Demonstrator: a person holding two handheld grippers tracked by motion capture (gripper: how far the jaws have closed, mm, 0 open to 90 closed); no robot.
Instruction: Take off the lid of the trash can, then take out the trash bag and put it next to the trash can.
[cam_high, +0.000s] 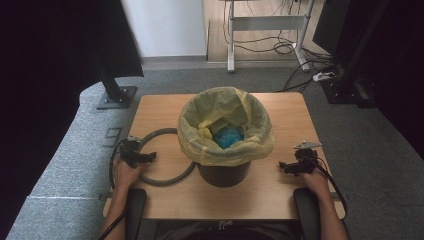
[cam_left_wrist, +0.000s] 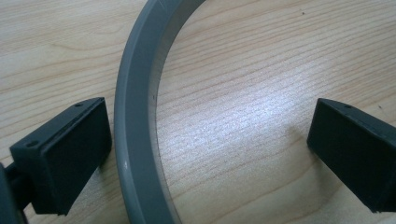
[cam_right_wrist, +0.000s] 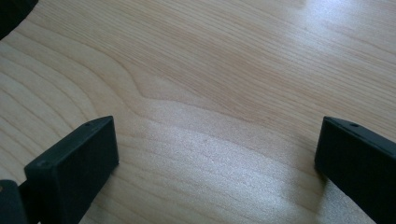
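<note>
Your left gripper (cam_left_wrist: 205, 149) is gaping wide astride the grey ring (cam_left_wrist: 135, 140), whose right arc is hiding behind the bin (cam_high: 223, 172). Your right gripper (cam_right_wrist: 215, 172) is spreading open over bare table (cam_right_wrist: 224, 70). The bag (cam_high: 200, 145) is half-covering something blue (cam_high: 229, 137).

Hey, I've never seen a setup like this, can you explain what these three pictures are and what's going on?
A person sits at a wooden table holding a hand-held gripper in each hand. One picture looks down from above; the other two come from cameras riding on each gripper. On the table stand a dark bin lined with a yellow bag, something blue inside, and a grey ring lying flat beside it. The left gripper has its jaws open around the ring's band. The right gripper is open over bare wood. Nothing is held.
</note>
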